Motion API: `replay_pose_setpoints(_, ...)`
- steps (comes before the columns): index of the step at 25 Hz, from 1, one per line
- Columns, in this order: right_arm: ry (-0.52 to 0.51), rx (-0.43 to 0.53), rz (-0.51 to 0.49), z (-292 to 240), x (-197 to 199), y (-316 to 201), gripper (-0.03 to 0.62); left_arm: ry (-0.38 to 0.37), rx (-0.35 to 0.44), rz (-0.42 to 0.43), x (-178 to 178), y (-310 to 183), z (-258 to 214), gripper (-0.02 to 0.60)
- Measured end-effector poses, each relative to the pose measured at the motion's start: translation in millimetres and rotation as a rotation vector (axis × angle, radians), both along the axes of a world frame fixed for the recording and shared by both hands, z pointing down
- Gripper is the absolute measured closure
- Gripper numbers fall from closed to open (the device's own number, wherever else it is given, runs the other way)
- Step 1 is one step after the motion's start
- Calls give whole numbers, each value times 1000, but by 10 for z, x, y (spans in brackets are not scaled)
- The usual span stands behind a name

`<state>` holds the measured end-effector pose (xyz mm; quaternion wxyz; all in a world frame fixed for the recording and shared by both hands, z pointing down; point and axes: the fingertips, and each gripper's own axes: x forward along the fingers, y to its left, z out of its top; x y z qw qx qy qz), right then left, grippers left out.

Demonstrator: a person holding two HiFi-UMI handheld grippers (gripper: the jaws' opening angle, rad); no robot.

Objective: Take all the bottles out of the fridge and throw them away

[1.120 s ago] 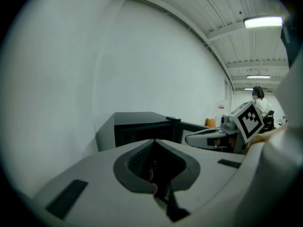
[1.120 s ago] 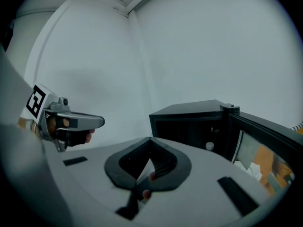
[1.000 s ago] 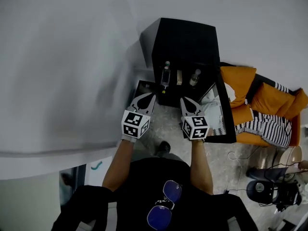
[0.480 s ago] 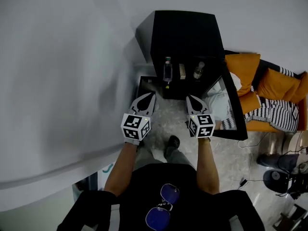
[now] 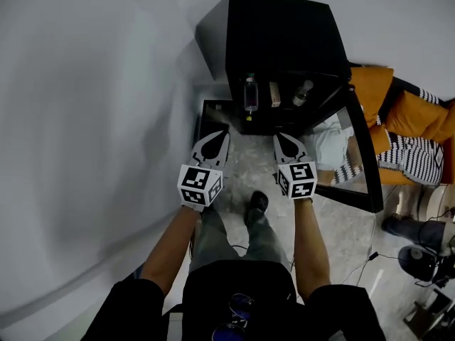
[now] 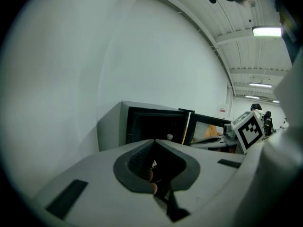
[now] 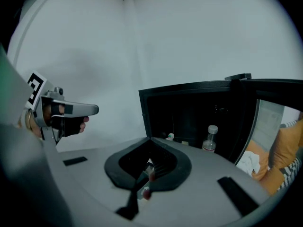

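Note:
A small black fridge [image 5: 279, 48] stands on the floor with its glass door [image 5: 361, 163] swung open to the right. Inside it I see a clear bottle [image 5: 250, 94] at the left, a small tan carton [image 5: 274, 94] in the middle, and a second bottle [image 5: 303, 92] at the right. My left gripper [image 5: 221, 133] and right gripper [image 5: 284, 138] are side by side in front of the opening, short of it, both shut and empty. The right gripper view shows the right gripper [image 7: 149, 139], a capped bottle [image 7: 209, 139] and another bottle cap [image 7: 169, 137]. The left gripper [image 6: 154, 141] faces the fridge [image 6: 151, 123].
A dark open box [image 5: 211, 114] sits on the floor at the fridge's left. An orange sofa [image 5: 409, 116] with striped cushions stands to the right behind the door. Cables and dark devices [image 5: 421, 261] lie at the lower right. A white wall fills the left.
Both grippers have sunk and come nearer the fridge, which now fills more of the head view. The jaws stay shut throughout.

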<state>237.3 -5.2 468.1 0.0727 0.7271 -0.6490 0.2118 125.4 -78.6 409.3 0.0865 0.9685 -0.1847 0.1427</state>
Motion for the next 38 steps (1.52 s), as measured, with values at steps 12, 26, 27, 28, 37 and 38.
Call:
replay_pose_setpoints(12,47,11,66,666,88,-514,592,-21,-18,64,5,-365,806,580)
replay_pose_setpoints(26,80,38,135,1407,156,-870,592,1,-16,147,235,-659,1495,580)
replay_pose_setpoints(27,79,39,137,1445,144,-884,592,2,-13,153,245,-661,1520,580)
replay_pose_setpoints(28,78,41,139,1476,129,-898,592,4,-12,159,256,-665,1536,580)
replay_pose_setpoints(37,85,42,140,1621,1,-939,592,57,-13,194,284,-650,1561,580)
replay_pose_setpoints(38,87,44,142,1634,-1,-945,592,57,-13,195,280,-658,1582,580)
